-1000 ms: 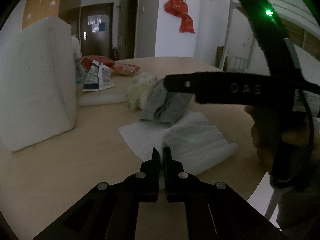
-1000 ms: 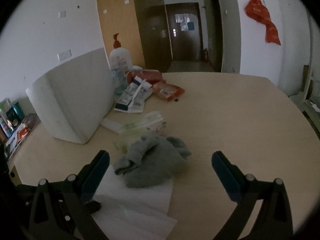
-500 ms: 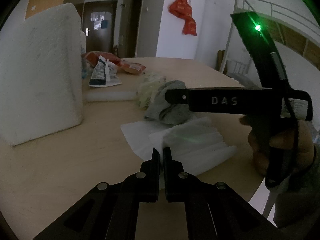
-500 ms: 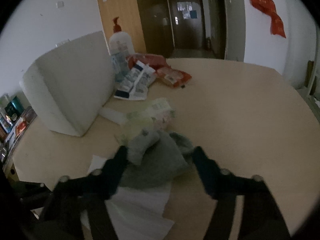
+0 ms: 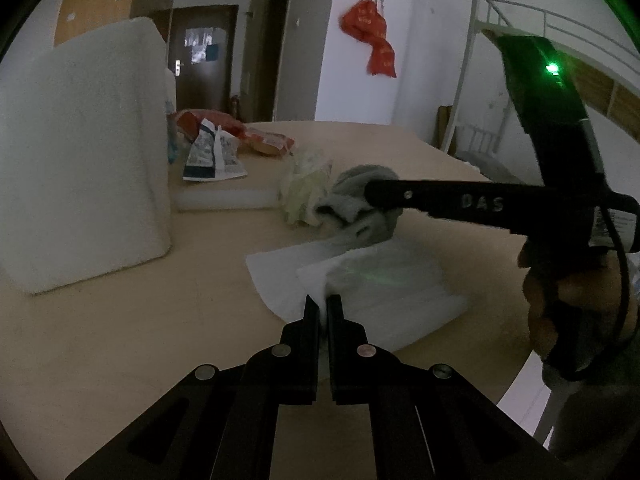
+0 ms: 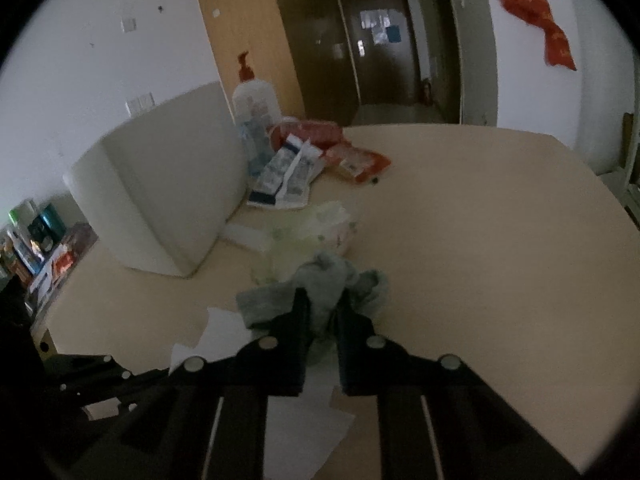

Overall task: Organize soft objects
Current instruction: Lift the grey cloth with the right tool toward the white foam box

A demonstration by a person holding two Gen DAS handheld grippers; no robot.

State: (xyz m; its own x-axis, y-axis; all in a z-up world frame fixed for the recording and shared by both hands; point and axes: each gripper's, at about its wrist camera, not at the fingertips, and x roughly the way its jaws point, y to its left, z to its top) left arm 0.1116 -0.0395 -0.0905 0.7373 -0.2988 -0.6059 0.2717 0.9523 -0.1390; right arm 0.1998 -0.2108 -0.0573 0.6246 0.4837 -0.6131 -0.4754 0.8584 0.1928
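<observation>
A crumpled grey cloth (image 6: 320, 284) lies on the wooden table, partly on white foam sheets (image 5: 380, 284). My right gripper (image 6: 322, 300) is shut on the grey cloth; it shows in the left wrist view (image 5: 380, 200) reaching in from the right, pinching the cloth (image 5: 352, 204). My left gripper (image 5: 323, 308) is shut on the near edge of the white foam sheets. A pale yellow-green soft bundle (image 6: 312, 228) sits just behind the cloth.
A large white foam block (image 5: 80, 152) stands at the left. Behind it are a pump bottle (image 6: 256, 100), snack packets (image 6: 288, 176) and a red bag (image 6: 320, 132). A flat foam strip (image 5: 228, 200) lies by the block. The table's edge (image 5: 516, 372) is near right.
My right gripper has moved forward over the grey cloth and closed from wide open to shut on it. My left gripper stays shut on the foam sheet.
</observation>
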